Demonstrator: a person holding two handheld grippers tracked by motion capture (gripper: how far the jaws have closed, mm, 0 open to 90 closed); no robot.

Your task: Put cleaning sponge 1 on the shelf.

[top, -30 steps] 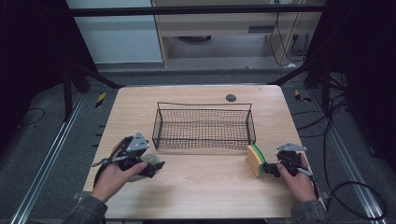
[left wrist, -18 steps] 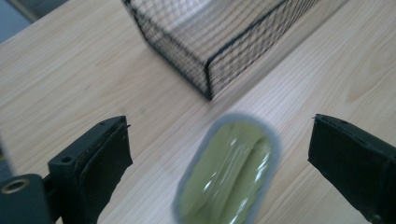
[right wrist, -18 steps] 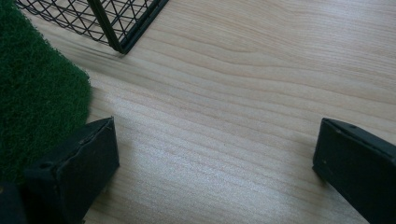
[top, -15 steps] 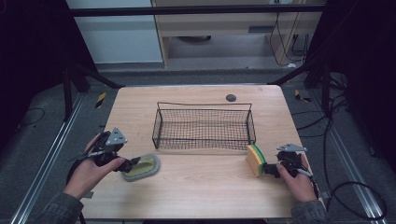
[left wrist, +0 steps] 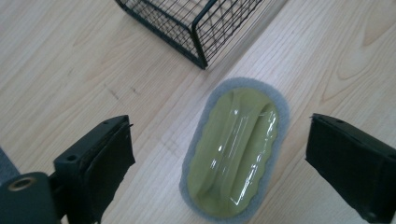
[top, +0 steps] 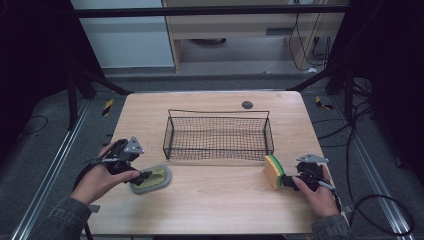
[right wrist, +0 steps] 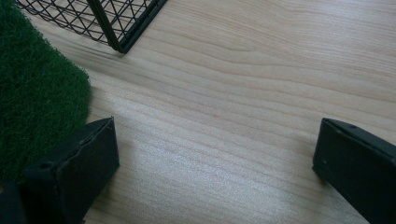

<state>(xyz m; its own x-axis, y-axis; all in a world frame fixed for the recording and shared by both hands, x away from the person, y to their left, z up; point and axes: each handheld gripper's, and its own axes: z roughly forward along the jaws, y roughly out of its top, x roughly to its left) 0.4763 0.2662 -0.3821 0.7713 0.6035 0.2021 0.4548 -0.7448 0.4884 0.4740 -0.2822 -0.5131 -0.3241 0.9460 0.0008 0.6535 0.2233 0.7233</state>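
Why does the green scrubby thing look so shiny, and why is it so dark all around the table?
In the left gripper view, white glare streaks run along the scrubber's glossy handle. In the high view, light falls on the table while the surrounding room is dim. In the right gripper view, the sponge close by looks soft.

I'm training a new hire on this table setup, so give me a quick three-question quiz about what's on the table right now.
1. True or false: the black wire mesh basket holds the oval grey-rimmed olive-green scrubbing pad.
2. Which side of the yellow and green rectangular sponge faces the right tool? A green, B yellow.
3. How do the left tool's jaws stand around the pad?

Key:
1. False; the pad lies on the light wooden table, in front of the basket's left corner.
2. A.
3. Open, one on each side, not touching it.
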